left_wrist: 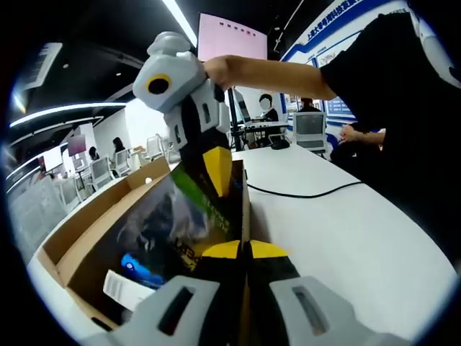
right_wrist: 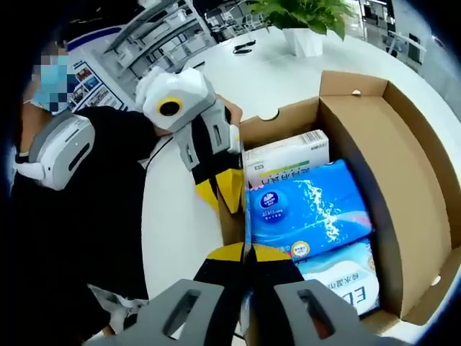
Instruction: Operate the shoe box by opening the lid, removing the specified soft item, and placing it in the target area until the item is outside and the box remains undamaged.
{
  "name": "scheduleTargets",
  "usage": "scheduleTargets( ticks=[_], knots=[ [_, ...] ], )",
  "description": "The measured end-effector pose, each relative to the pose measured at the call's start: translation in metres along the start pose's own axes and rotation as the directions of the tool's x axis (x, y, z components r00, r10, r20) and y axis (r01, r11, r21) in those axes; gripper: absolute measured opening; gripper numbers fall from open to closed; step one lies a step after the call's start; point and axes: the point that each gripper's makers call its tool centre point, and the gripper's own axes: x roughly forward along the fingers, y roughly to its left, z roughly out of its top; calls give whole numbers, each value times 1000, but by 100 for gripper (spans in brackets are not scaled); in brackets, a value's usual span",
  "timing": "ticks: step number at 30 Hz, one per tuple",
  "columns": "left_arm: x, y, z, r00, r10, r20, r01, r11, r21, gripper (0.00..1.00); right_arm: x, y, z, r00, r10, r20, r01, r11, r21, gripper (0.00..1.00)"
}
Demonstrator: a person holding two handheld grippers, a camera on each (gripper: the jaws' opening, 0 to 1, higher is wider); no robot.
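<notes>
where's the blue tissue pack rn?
In the right gripper view, the blue tissue pack lies inside the open shoe box, between a white carton and another soft pack.

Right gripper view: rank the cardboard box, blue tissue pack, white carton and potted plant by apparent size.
1. cardboard box
2. blue tissue pack
3. white carton and potted plant: look alike; the plant sits farther off, so unranked.

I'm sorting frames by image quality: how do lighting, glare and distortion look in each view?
Left gripper view: strong fisheye bending of the white table; ceiling light strips blow out; the box interior sits in shadow, contents dim. Right gripper view: evenly lit, the blue tissue pack crisp with mild sheen on its wrap; the cardboard box walls curve outward; the near jaws are slightly soft.
</notes>
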Motion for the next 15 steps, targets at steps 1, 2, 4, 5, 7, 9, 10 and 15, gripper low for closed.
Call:
scheduleTargets(
  ticks=[1,2,4,5,7,9,10,15],
  knots=[
    [0,0,0,1000,1,-1,-1,1000,-2,2,-2,0,0,1000,-7,3,7,1000,-7,0],
    [0,0,0,1000,2,-1,-2,1000,-3,2,-3,0,-1,1000,-14,8,14,1000,-5,0],
    [0,0,0,1000,2,-1,-2,1000,-2,2,-7,2,-2,999,-29,20,29,1000,-2,0],
    [0,0,0,1000,2,-1,-2,1000,-3,2,-9,2,-2,999,-37,22,37,999,2,0],
    [0,0,0,1000,3,-1,-3,1000,-4,2,-13,2,-4,998,-55,29,55,998,12,0],
    [0,1,0,1000,3,-1,-3,1000,-5,2,-18,2,-4,997,-71,42,69,997,41,0],
    [0,1,0,1000,2,-1,-2,1000,-4,2,-21,2,-4,996,-80,49,78,996,42,0],
    [0,1,0,1000,2,1,-2,1000,-3,2,-29,4,-3,991,-110,71,106,993,62,0]
  ],
)
